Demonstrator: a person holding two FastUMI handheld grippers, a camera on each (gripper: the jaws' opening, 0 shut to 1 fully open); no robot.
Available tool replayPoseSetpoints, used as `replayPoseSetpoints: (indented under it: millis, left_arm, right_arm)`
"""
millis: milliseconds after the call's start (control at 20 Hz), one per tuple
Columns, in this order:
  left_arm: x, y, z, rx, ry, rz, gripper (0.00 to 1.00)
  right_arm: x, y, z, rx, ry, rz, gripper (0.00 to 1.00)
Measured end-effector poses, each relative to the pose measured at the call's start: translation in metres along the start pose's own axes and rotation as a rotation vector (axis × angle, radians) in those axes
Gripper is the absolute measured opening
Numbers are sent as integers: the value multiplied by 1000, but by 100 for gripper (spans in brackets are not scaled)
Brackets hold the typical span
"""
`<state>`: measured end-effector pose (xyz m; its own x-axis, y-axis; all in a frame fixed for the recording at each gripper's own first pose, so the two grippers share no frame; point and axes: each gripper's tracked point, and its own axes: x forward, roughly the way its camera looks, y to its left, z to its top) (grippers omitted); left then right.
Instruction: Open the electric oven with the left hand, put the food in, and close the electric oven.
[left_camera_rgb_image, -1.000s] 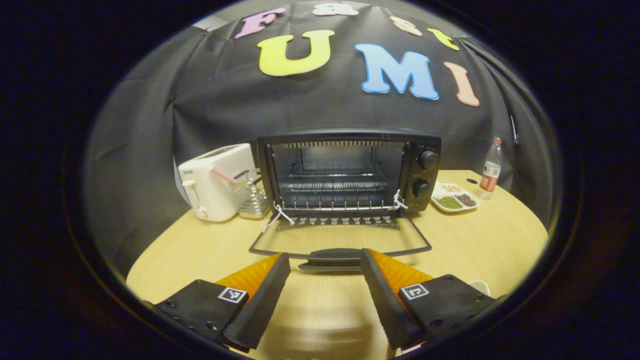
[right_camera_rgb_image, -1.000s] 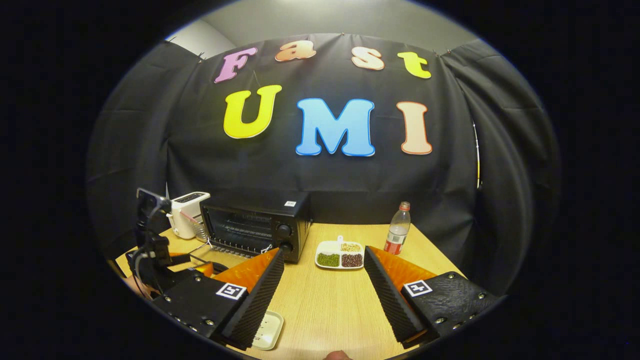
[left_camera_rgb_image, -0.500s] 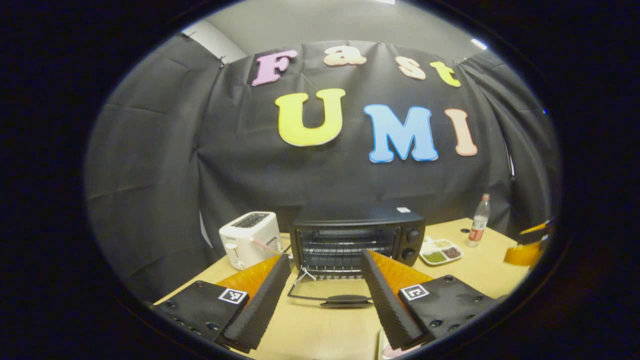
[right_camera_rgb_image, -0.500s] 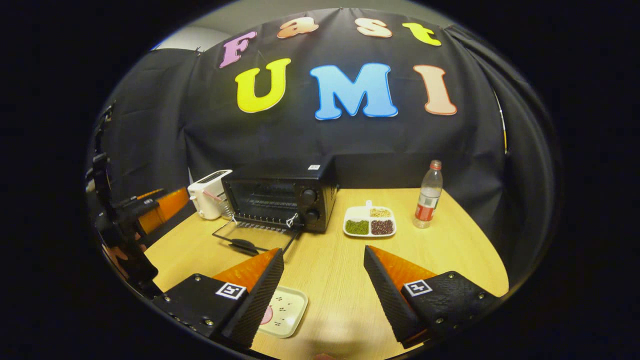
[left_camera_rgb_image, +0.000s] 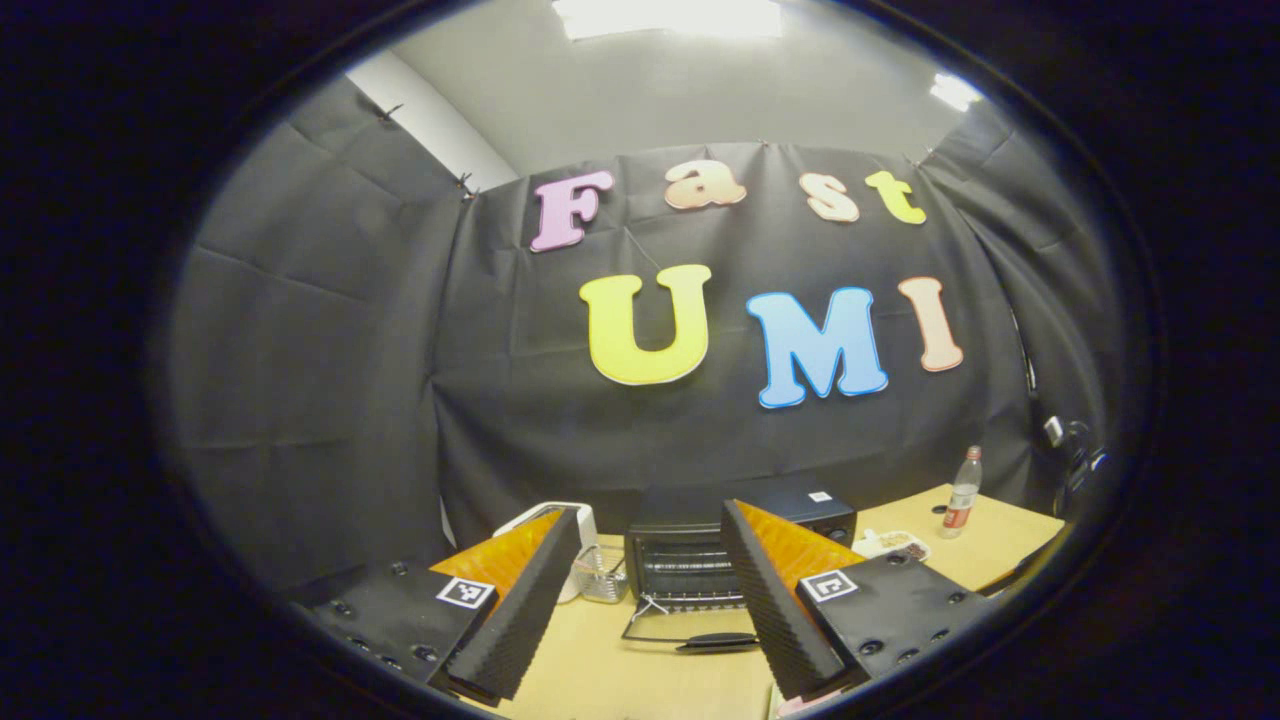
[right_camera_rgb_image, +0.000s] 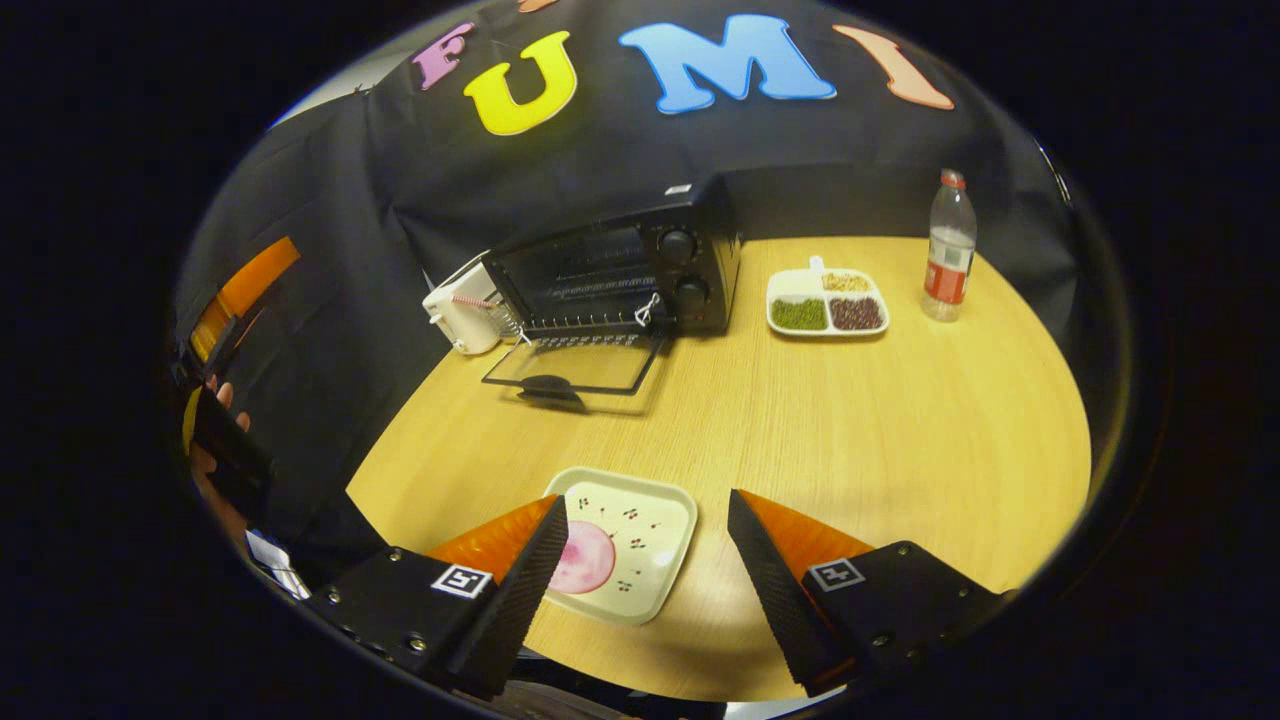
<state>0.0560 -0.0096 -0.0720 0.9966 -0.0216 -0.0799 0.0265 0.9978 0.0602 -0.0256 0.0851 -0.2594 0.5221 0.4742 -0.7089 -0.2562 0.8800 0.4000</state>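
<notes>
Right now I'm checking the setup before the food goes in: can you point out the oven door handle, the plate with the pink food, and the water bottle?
Oven door handle (right_camera_rgb_image: 545, 386): right gripper view, middle of the dark grip.
Plate (right_camera_rgb_image: 655, 545): right gripper view, bare white part.
Water bottle (right_camera_rgb_image: 946, 262): right gripper view, its label.

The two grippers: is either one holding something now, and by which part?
Nothing is held. The left gripper is open, with air between its fingers. The right gripper is open too, above the plate with the pink food.
</notes>
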Motion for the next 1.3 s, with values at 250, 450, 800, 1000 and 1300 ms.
replayPoseSetpoints:
  millis: [250,450,800,1000,1300]
  left_arm:
    - [-14,19,0,-7,1,42,100]
    - [-22,31,4,-3,-7,64,100]
    - [-29,45,6,13,-23,93,100]
    - [-27,48,2,3,-16,104,100]
    - [-21,47,-7,-8,6,102,100]
  right_arm:
    - [22,2,-24,70,134,40,99]
    - [36,-6,-41,135,259,41,99]
    - [56,-12,-64,311,438,86,91]
    - [61,-23,-68,379,497,75,53]
    - [63,-31,-69,439,527,94,13]
